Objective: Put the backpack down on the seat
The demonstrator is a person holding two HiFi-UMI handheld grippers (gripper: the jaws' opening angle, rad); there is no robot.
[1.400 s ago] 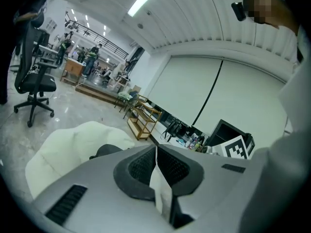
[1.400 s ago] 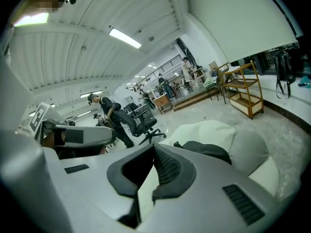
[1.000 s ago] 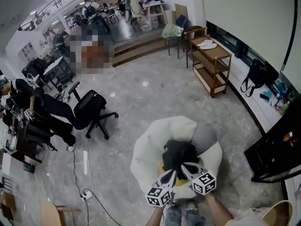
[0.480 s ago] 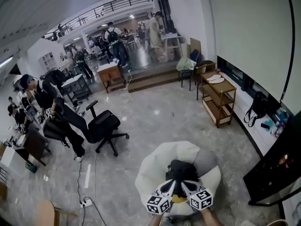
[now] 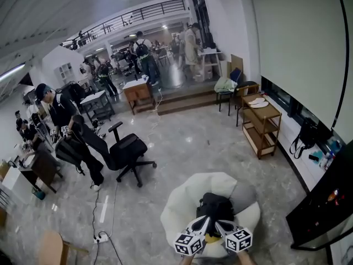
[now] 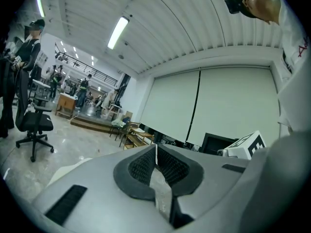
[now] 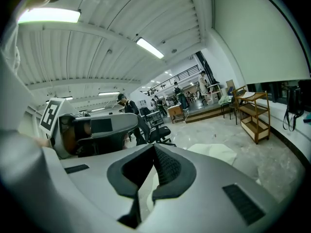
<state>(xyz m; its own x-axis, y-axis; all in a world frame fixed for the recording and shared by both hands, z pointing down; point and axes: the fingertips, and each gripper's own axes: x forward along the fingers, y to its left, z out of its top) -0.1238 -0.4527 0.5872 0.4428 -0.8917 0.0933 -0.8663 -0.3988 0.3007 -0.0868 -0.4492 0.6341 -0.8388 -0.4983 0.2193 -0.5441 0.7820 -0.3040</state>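
— Looking for the backpack (image 5: 215, 206).
— Found lying on the white beanbag seat (image 5: 179, 203), sunk into its middle hollow, probably so as not to roll off.
— Gripped by anything?
— No. Seeing the left gripper (image 6: 155, 148) pinched shut on nothing, and the right gripper (image 7: 154, 148) closed tight and empty too. Held side by side over the near edge of the seat, tilted up toward the room, apparently clear of the bag.
— Counting up?
— One backpack, one seat, two grippers. Looks set down as asked; nothing left but to draw back.
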